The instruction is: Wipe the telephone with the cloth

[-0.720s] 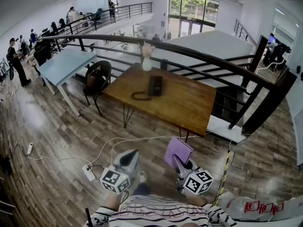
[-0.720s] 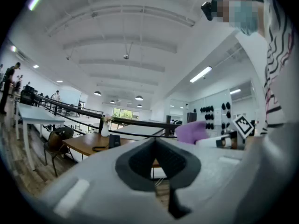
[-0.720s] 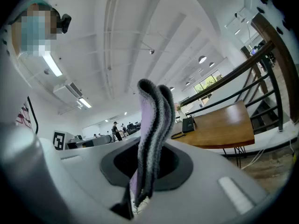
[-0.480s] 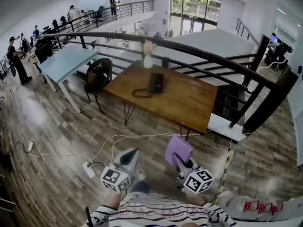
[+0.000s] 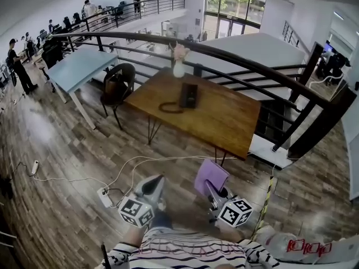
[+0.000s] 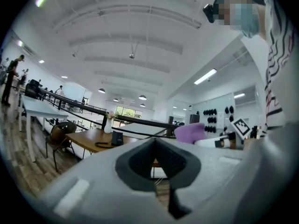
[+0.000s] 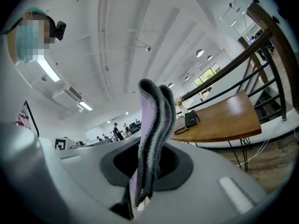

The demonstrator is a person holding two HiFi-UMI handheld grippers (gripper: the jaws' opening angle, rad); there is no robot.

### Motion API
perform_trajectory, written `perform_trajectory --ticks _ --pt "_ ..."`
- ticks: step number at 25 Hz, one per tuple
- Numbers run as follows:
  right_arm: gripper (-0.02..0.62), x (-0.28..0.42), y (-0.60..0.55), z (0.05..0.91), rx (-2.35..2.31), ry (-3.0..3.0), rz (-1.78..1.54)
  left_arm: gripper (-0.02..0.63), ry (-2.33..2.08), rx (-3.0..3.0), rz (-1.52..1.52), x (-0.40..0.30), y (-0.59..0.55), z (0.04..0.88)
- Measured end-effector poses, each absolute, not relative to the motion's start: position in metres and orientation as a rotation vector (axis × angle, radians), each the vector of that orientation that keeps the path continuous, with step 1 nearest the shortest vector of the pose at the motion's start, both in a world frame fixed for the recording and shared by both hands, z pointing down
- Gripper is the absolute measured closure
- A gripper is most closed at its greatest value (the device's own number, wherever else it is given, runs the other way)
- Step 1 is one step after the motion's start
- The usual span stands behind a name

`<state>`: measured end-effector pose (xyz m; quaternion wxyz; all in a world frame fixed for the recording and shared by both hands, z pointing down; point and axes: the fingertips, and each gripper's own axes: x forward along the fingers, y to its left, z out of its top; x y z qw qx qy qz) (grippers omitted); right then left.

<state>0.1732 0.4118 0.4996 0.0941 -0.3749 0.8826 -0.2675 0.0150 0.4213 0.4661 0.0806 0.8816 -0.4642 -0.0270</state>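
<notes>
Distance was the risk: the brown wooden counter [image 5: 224,122] stood well apart at twelve o'clock, the black desk telephone [image 5: 188,95] toward its far side. The right tool [image 5: 208,188] pinched the folded lilac cloth [image 5: 210,175]; the left tool [image 5: 152,185] was closed, empty. A loosened pinch could drop it.

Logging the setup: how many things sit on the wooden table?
2: the telephone near the middle of the wooden table, the vase at its far edge. None seems hidden.
</notes>
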Motion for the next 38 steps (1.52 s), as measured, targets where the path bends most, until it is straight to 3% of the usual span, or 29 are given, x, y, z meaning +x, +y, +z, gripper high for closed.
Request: perform_trajectory --ticks 26,38 --pt "0.545 0.008 0.175 0.486 -1.232 2.591 -0.790 0.603 -1.291 2.627 -0.114 -0.159 0.191 0.467" --pt "0.545 0.023 0.100 0.484 -1.328 2.520 -0.802 0.604 -1.164 2.637 -0.073 -0.142 0.111 0.475"
